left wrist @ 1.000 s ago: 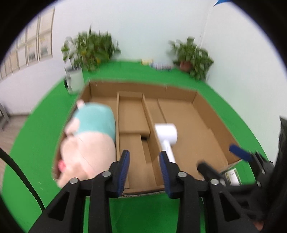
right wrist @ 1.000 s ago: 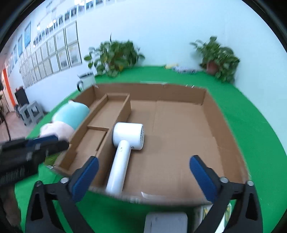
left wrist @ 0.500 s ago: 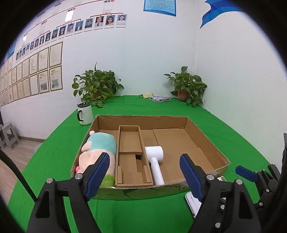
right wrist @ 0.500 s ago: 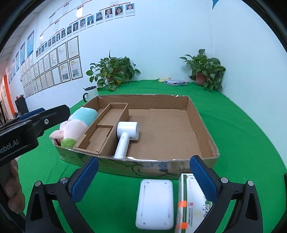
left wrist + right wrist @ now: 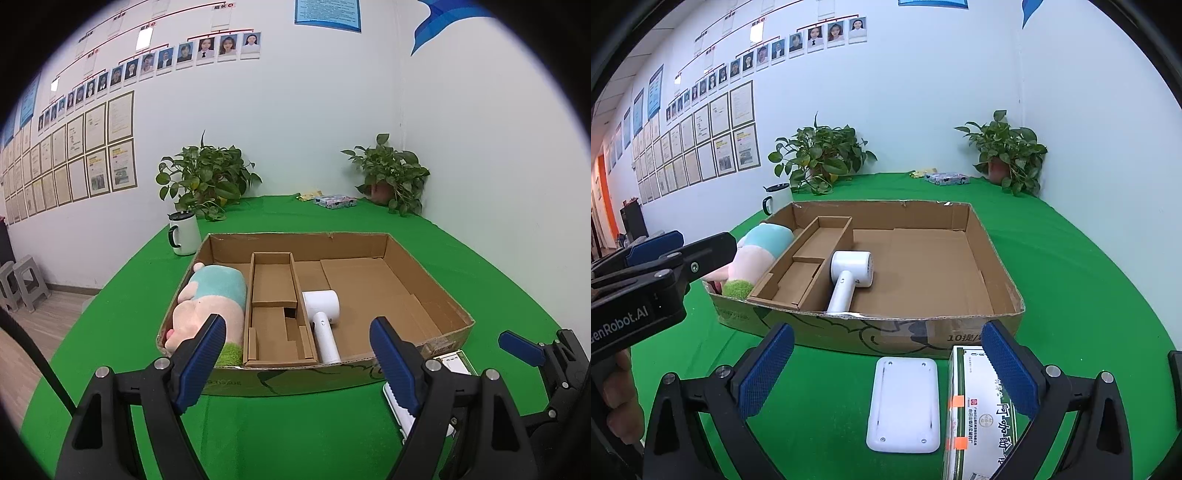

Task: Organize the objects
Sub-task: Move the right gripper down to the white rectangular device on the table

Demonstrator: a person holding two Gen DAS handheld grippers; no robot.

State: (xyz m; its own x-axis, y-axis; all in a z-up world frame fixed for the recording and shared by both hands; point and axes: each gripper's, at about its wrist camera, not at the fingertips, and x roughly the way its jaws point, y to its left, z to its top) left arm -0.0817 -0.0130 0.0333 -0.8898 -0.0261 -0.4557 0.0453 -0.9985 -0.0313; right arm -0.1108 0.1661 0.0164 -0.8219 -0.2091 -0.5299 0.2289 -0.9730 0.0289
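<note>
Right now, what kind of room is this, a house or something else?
Probably an office or company room, not a house: rows of staff portrait photos and framed certificates cover the wall, and potted plants stand on a green-covered table.

Desk (image 5: 1071, 266): covered in uniform bright green. Cardboard box (image 5: 923, 332): plain brown, with a black line drawing and black print on its near outer wall. Hair dryer (image 5: 849, 275): white. Plush toy (image 5: 210, 306): pale pink body, teal upper section, a fuzzy green patch at its near end. Flat pad (image 5: 904, 404) before the box's near wall: white. Carton (image 5: 982, 417) beside it: white with green trim, dark characters and orange tape marks. Mug (image 5: 183, 234) near the box's far left corner: white, black lid and handle. Left claw (image 5: 297, 354) and right claw (image 5: 884, 373): black frames, blue textured pads.
</note>
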